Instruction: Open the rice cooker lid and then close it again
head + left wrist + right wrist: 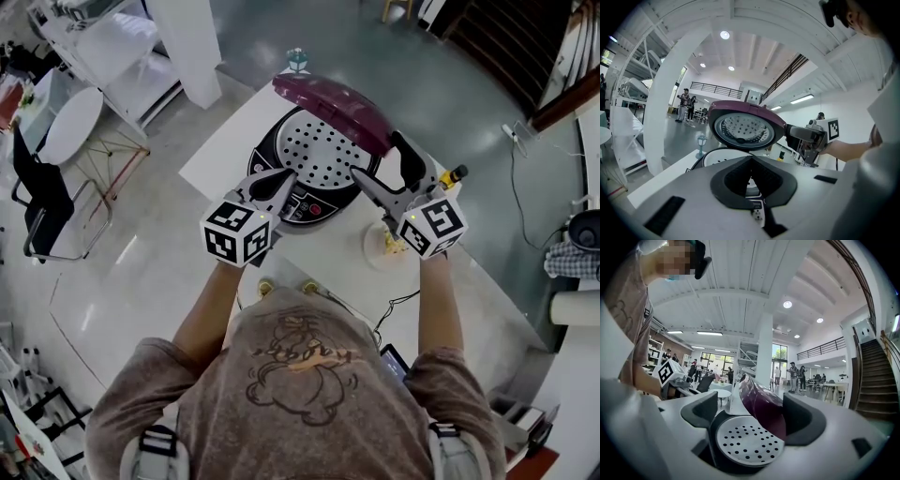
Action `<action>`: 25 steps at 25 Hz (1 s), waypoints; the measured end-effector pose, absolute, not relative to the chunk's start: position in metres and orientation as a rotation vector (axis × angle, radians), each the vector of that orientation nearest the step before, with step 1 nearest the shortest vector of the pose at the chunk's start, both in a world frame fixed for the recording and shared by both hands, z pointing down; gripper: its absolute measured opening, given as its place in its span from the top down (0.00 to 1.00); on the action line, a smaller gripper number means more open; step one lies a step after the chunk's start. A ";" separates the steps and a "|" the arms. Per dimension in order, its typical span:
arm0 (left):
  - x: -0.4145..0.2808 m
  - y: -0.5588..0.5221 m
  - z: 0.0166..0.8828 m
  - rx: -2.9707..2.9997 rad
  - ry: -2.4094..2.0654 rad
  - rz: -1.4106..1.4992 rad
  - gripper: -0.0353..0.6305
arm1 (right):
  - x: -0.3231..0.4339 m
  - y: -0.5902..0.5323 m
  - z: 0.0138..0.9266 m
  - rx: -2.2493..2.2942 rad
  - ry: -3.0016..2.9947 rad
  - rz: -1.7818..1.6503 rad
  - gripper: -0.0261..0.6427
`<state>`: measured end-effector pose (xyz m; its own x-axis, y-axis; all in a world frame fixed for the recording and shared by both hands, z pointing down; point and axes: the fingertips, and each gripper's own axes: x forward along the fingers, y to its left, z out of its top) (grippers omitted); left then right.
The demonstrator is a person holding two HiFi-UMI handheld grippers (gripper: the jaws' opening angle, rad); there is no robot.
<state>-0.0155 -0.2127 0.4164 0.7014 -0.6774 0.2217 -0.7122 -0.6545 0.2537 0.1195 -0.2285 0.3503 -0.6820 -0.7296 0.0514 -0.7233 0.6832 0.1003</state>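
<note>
The rice cooker [314,173] stands on a white table [225,141] with its maroon lid [330,101] raised and tilted back. Its perforated inner plate [319,150] is exposed. My right gripper [386,173] is open at the lid's near right edge. In the right gripper view the lid [764,404] lies between the two pads; I cannot tell if they touch it. My left gripper [281,180] is shut and empty over the cooker's front panel. In the left gripper view the lid [745,125] faces me, with the right gripper [813,138] beside it.
A white plate with yellow food [389,246] sits right of the cooker, and a small bottle [455,175] stands beyond it. A little lantern ornament [297,59] is at the table's far corner. A black chair [42,202] and a round table [70,122] stand to the left.
</note>
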 end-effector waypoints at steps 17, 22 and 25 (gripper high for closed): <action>-0.028 -0.211 0.422 2.561 -1.103 0.127 0.92 | 0.095 -0.195 0.402 1.179 -2.793 0.005 0.36; -0.028 -0.213 0.416 2.571 -1.104 0.120 0.92 | 0.091 -0.190 0.413 1.171 -2.786 0.043 0.36; -0.025 -0.217 0.409 2.588 -1.104 0.109 0.92 | 0.090 -0.188 0.418 1.168 -2.785 0.070 0.36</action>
